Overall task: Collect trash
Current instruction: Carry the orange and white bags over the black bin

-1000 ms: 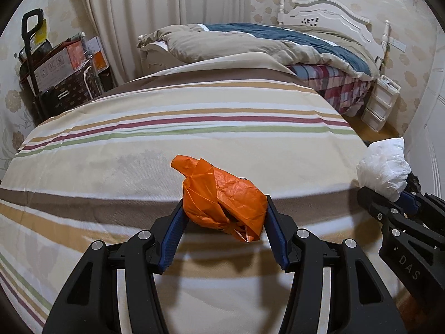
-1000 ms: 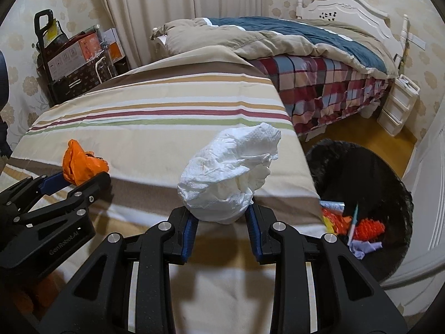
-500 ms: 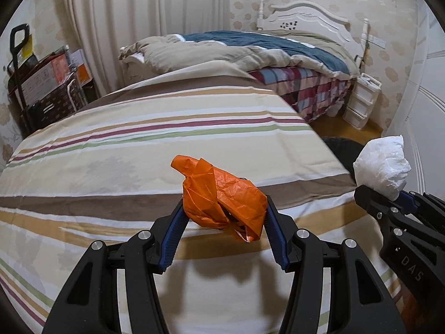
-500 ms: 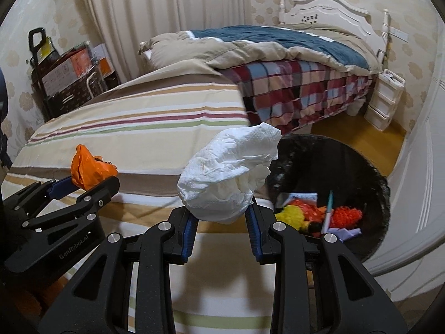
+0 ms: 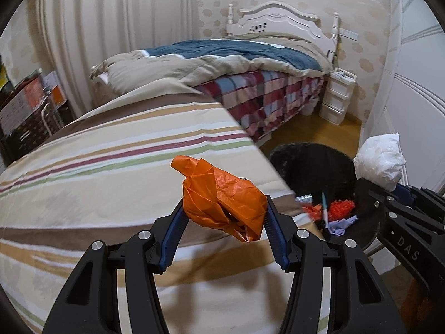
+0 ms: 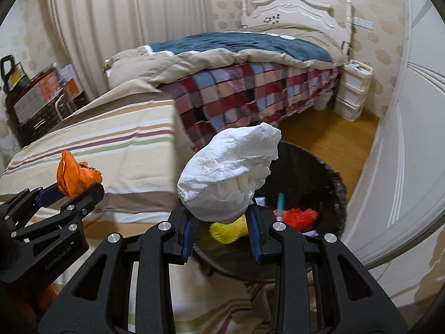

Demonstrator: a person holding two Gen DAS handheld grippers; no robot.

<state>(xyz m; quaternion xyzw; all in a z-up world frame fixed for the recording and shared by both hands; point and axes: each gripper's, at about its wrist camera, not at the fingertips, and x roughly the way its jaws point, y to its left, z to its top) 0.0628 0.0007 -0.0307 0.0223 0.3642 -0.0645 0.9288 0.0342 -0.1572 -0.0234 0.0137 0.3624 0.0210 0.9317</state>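
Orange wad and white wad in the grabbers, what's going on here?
A person is clearing trash with two handheld grippers. The left gripper is shut on a crumpled orange wrapper, the right gripper on a balled white tissue. Both are held up beside the striped bed, near the black bin, which already holds other litter.

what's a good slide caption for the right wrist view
Right gripper carries crumpled white tissue above the black trash bin.

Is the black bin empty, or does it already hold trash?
Holds trash: the black bin contains orange pieces, a yellow piece and a pen-like stick.
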